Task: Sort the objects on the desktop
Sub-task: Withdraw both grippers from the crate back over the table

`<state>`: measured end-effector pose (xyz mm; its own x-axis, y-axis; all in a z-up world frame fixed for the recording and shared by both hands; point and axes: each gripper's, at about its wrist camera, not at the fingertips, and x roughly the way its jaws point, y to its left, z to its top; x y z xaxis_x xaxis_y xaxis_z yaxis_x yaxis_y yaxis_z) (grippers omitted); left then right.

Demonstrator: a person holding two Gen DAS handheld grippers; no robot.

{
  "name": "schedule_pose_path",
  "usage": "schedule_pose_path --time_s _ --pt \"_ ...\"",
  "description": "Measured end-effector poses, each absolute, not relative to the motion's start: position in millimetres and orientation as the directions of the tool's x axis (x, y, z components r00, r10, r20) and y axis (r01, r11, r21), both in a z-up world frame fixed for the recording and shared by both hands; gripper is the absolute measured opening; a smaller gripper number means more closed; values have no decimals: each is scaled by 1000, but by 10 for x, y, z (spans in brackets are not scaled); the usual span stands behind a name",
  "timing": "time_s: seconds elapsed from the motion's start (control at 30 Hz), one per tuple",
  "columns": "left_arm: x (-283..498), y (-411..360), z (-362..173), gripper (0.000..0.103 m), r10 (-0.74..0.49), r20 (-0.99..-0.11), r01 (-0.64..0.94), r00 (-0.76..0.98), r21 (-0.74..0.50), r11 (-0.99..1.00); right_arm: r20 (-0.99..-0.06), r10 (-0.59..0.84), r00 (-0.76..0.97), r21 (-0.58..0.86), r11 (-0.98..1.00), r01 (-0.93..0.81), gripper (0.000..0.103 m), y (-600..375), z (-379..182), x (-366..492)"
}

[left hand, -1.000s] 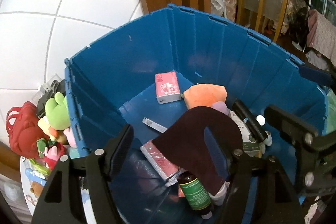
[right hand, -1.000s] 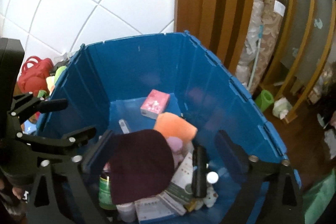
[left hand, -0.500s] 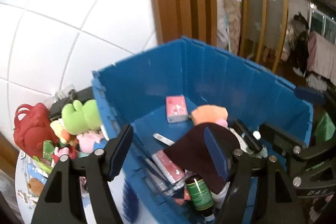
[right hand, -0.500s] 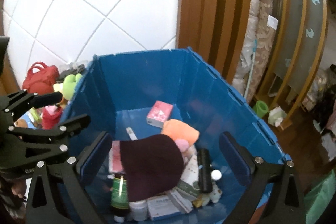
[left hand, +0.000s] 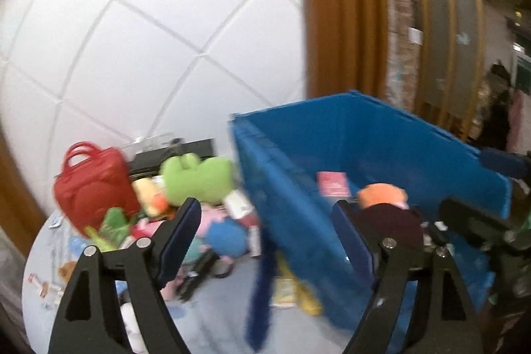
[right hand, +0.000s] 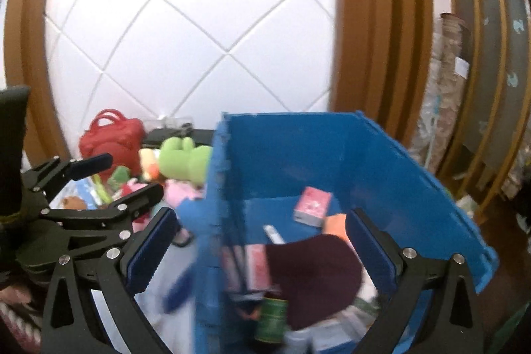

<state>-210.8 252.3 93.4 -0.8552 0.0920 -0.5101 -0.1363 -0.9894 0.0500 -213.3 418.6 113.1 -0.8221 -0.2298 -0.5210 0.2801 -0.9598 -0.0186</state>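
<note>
A pale desk [left hand: 212, 317] stands against a white tiled wall [left hand: 149, 38] and brown wood trim [right hand: 375, 22]. On it, toys [left hand: 195, 178] and a red bag [left hand: 93, 184] lie beside the blue bin [right hand: 332, 155]. The left tool [left hand: 265, 231], just widened, and the right tool [right hand: 262, 241] are both wide and empty.

you have pulled both grippers up and back from inside the blue crate [left hand: 381, 148], swinging left, so the toy pile beside it with the red bag [left hand: 94, 184] and green plush [left hand: 195, 176] now fills more of the view. your left gripper [left hand: 265, 231] has just been opening wider, with nothing gripped.
</note>
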Motion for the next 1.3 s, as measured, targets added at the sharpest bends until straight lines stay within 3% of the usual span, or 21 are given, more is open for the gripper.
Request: schedule_pose_path --time_s 0.33,0.57,0.87,1.3 --pt "-2021 1362 390 81 -24 -580 9 -814 29 -1000 -513 -359 -780 65 -922 382 103 3401 1011 -2102" --pt "-1838 460 -154 81 -133 -642 159 -755 17 -987 -577 -415 -703 104 -892 441 103 2819 525 -2261" --pt "-1522 -604 -1137 81 -250 -776 352 -579 39 -935 -728 -434 -531 151 -857 493 103 2163 -237 -2499" --pt "-1356 -1157 -1863 81 -208 -858 388 -470 11 -922 -869 -385 -312 178 -830 528 103 1245 -1297 -2636"
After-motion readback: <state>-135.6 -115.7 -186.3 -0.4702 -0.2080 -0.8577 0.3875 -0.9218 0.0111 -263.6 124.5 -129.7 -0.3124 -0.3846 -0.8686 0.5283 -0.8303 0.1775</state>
